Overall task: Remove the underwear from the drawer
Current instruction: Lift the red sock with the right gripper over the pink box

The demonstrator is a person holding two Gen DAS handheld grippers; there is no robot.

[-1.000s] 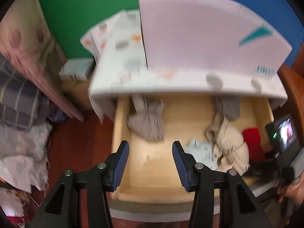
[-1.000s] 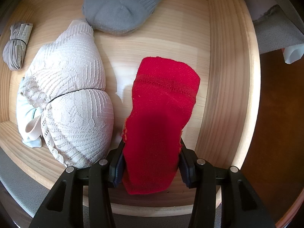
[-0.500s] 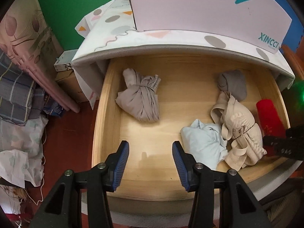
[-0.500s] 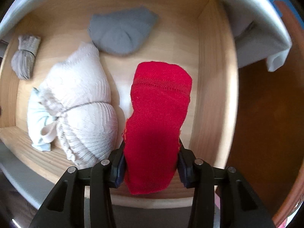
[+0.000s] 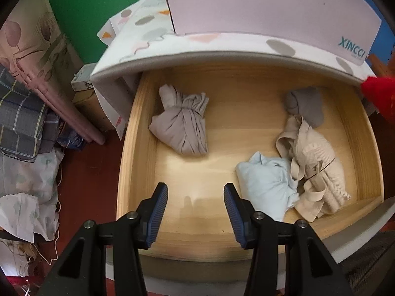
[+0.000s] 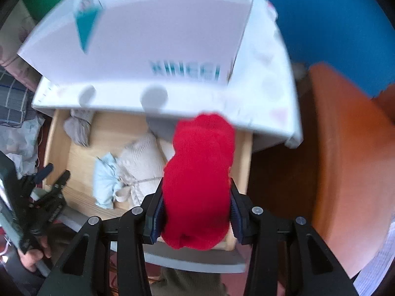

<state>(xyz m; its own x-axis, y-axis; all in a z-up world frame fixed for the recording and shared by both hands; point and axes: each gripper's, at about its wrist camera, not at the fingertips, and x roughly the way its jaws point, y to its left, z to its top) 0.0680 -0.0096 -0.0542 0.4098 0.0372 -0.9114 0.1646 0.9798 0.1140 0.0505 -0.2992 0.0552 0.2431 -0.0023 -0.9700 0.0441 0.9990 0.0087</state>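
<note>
My right gripper (image 6: 196, 209) is shut on a red knitted piece of underwear (image 6: 200, 172), held high above the open wooden drawer (image 6: 59, 148); the same red piece (image 5: 380, 93) shows at the right edge of the left wrist view. My left gripper (image 5: 196, 209) hangs open over the drawer's front, nothing between its blue pads. Inside the drawer (image 5: 138, 133) lie a knotted grey-beige bundle (image 5: 182, 125), a light blue garment (image 5: 266, 185), a cream lace bra (image 5: 316, 162) and a grey folded piece (image 5: 306, 103).
A white box marked XINCCI (image 5: 271, 7) stands on the patterned cloth over the cabinet top (image 5: 148, 37). Piled bedding and fabrics (image 5: 22, 123) lie on the red-brown floor at left. An orange-brown wooden surface (image 6: 345, 148) is to the drawer's right.
My right gripper has risen out of the drawer with the red piece, which has left the drawer floor. My left gripper came a little lower over the drawer, then held still.
</note>
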